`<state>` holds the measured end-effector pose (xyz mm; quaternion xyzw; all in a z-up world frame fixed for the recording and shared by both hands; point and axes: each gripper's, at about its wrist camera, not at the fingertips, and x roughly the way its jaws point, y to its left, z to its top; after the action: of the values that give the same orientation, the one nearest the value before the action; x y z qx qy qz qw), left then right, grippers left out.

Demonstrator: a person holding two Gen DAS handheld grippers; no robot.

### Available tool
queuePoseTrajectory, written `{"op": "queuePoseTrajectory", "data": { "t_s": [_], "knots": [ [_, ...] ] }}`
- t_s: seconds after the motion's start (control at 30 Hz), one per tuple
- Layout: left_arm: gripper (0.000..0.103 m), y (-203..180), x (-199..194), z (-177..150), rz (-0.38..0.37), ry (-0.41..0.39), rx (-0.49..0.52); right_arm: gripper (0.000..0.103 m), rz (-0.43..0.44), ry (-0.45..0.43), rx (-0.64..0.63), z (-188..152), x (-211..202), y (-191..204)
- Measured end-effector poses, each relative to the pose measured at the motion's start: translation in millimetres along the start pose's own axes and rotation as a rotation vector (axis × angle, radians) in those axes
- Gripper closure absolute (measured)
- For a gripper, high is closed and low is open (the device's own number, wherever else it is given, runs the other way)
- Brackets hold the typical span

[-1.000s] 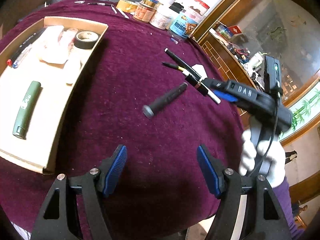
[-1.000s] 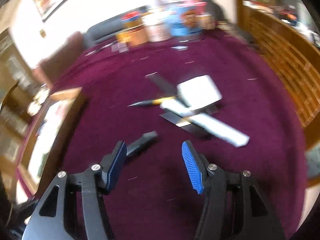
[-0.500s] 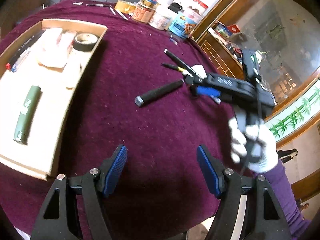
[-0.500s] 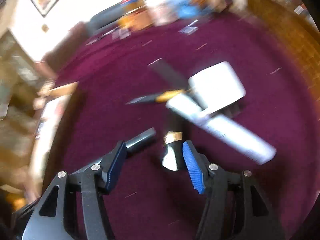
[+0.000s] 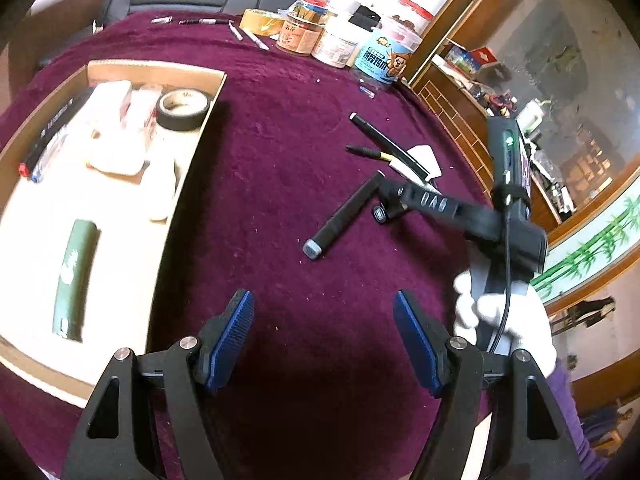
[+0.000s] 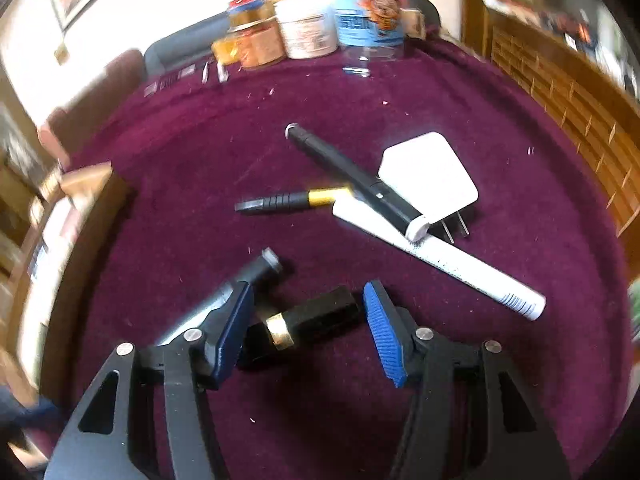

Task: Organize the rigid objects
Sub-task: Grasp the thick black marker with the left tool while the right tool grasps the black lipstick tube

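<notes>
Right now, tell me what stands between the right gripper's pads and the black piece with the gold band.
Nothing visible does. The black piece with the gold band lies between the closing pads of the right gripper, untouched. The black cylinder lies beside the left pad, outside the gap.

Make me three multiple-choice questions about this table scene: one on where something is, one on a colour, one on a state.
1. Where does the green tube lie?
A in the cardboard tray
B on the cloth
C among the jars

2. What colour is the table cloth?
A grey
B dark red
C blue

3. How is the left gripper?
A shut on a pen
B open, nothing between its fingers
C holding tape

A: it lies inside the tray.
B: the cloth is dark red.
B: only cloth shows between its fingers.
</notes>
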<state>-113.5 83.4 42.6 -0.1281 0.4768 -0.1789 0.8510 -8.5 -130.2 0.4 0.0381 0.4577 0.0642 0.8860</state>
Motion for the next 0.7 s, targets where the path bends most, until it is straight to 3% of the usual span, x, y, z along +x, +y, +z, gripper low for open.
{"op": "queuePoseTrajectory", "data": {
  "t_s": [0.1,0.23,0.4,0.5,0.53,0.6,0.63,0.7],
  "knots": [
    [0.037,-9.3,6.7,7.1,0.051,0.019,0.056,0.075,-0.048,0.007,-0.055,-14.8,-8.6,-1.7],
    [0.037,-26.4,29.0,20.4,0.086,0.052,0.121,0.076,-0.042,0.016,-0.035,-28.1,-22.5,-21.6],
    [0.037,-53.9,76.7,47.5,0.185,0.053,0.254,0.074,0.167,0.010,0.186,-40.4,-43.7,-71.3],
    [0.037,-62.9,113.9,55.8,0.272,0.096,0.338,0.074,0.147,-0.018,0.211,-47.4,-55.1,-86.9],
    [0.031,-64.4,121.6,56.5,0.286,0.084,0.362,0.073,0.136,-0.020,0.211,-49.3,-56.8,-89.9],
    [0.031,-67.5,124.6,57.2,0.290,0.055,0.401,0.073,0.139,-0.013,0.212,-53.6,-58.1,-92.9],
    [0.041,-67.4,124.5,57.6,0.266,0.066,0.410,0.073,0.143,-0.013,0.210,-54.3,-58.7,-92.0],
    [0.076,-66.1,118.7,56.3,0.238,0.066,0.409,0.073,0.152,-0.009,0.191,-55.7,-58.9,-84.8]
  ]
}}
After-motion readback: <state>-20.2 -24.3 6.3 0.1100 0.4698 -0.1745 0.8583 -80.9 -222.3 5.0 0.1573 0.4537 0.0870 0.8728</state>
